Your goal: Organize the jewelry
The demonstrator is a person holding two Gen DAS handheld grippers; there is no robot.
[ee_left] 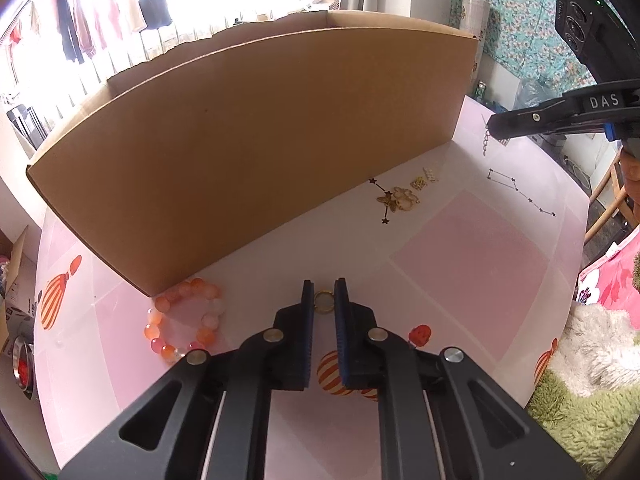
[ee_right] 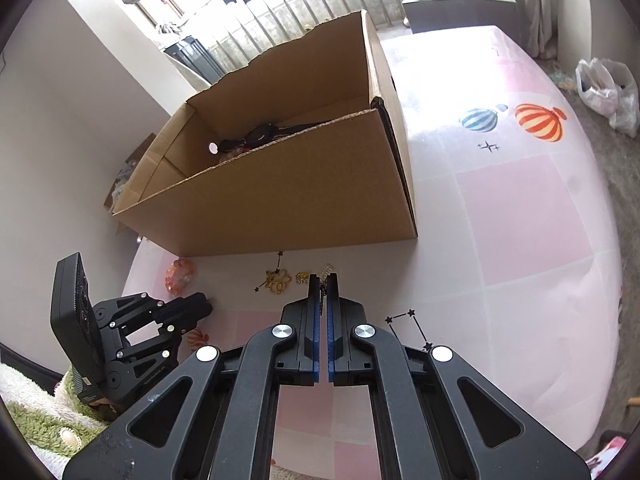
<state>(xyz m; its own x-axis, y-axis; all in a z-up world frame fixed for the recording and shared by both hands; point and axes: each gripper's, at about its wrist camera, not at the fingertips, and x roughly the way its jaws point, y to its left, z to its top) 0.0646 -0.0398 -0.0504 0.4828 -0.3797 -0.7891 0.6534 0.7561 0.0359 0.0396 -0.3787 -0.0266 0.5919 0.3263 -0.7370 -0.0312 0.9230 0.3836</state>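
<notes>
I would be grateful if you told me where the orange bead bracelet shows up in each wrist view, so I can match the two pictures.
Left wrist view: the orange bead bracelet lies lower left, on the table at the near corner of the cardboard box.
Right wrist view: the bracelet is small, left of centre, just below the box's near corner.
Shared landmark: the cardboard box.

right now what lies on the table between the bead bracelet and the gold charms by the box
Only the gold ring, between the tips of the left hand-held gripper; otherwise bare table along the cardboard box from bead bracelet to gold charms, in the left wrist view.
</notes>
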